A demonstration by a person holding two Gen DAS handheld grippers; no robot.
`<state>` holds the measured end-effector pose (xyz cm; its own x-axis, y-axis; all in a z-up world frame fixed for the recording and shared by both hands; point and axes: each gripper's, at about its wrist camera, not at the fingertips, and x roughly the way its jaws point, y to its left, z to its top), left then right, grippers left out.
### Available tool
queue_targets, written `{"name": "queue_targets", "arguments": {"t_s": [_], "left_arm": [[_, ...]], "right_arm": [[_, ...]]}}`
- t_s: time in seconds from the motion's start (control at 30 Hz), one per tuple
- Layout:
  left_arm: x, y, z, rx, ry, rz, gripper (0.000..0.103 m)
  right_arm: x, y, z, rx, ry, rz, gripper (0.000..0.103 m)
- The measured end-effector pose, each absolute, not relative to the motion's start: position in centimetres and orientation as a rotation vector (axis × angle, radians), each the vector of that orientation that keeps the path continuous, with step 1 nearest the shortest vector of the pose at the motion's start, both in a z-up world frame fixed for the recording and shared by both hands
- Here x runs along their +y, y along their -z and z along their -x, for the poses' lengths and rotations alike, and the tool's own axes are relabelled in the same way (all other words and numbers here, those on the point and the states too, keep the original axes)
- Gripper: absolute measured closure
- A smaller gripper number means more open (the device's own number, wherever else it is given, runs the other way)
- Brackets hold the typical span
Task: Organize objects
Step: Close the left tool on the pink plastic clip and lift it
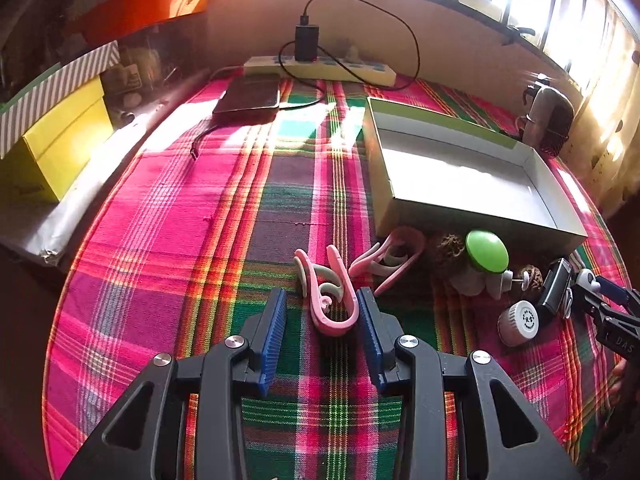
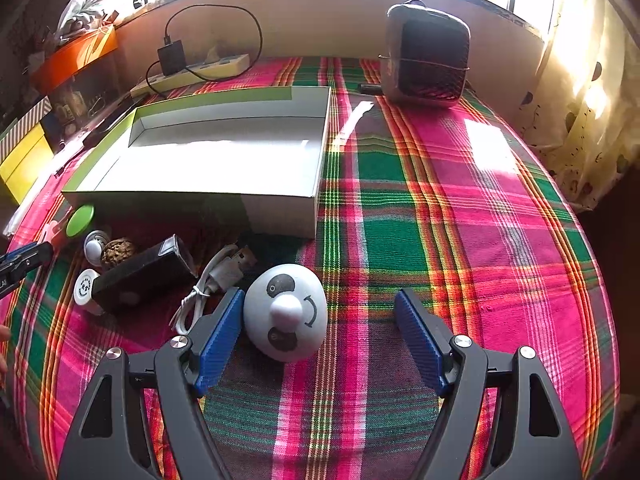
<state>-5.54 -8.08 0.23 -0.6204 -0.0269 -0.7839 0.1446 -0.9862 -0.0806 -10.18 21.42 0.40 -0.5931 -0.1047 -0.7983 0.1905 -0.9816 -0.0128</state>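
- Plaid cloth (image 1: 224, 216) in pink, green and red covers the table; every object rests on it
- Left hand-held gripper (image 1: 322, 310) is nearest in the left wrist view, its blue-padded fingers spread apart; a pink clip (image 1: 326, 292) lies between them, its curved end just beside the right pad; whether the pad touches it is unclear
- Second pink clip (image 1: 390, 258) lies just beyond the first, near the front wall of the box
- Right hand-held gripper (image 2: 320, 310) is spread wide; a white egg-shaped panda toy (image 2: 286, 312) sits between its fingers, close to the left pad (image 2: 222, 332) and well apart from the right one
- Clutter lies to the left of the panda toy: a coiled white cable (image 2: 212, 284), a black rectangular case (image 2: 148, 276), a small white round-capped bottle (image 2: 86, 290), a brown walnut (image 2: 118, 252), and a green-capped object (image 2: 80, 220)
- Open shallow cardboard box (image 2: 276, 210), white inside with a green rim, stands behind the clutter; its inside is bare
- Far beyond, a black mesh-fronted fan (image 2: 428, 60) stands near the wall; a white power strip (image 2: 200, 70) with a black charger (image 2: 172, 56) plugged in lies along the wall; a dark phone (image 1: 250, 98) rests near it
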Motion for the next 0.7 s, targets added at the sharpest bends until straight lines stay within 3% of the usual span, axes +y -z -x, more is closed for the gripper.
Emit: {"name": "queue_targets", "arguments": {"t_s": [0.2, 0.57, 0.7], "left_arm": [[-8.1, -0.1, 6.4, 0.096, 2.72, -1.31, 0.069], [-8.4, 0.0, 6.8, 0.083, 2.732, -1.29, 0.069], [-8.5, -0.1, 6.7, 0.086, 2.726, -1.292, 0.077]], "right_arm": [[21.4, -0.4, 10.3, 0.148, 2.665, -1.326, 0.027], [21.5, -0.4, 10.4, 0.137, 2.673, -1.33, 0.027], [21.5, -0.4, 10.2, 0.148, 2.683, -1.326, 0.027]]}}
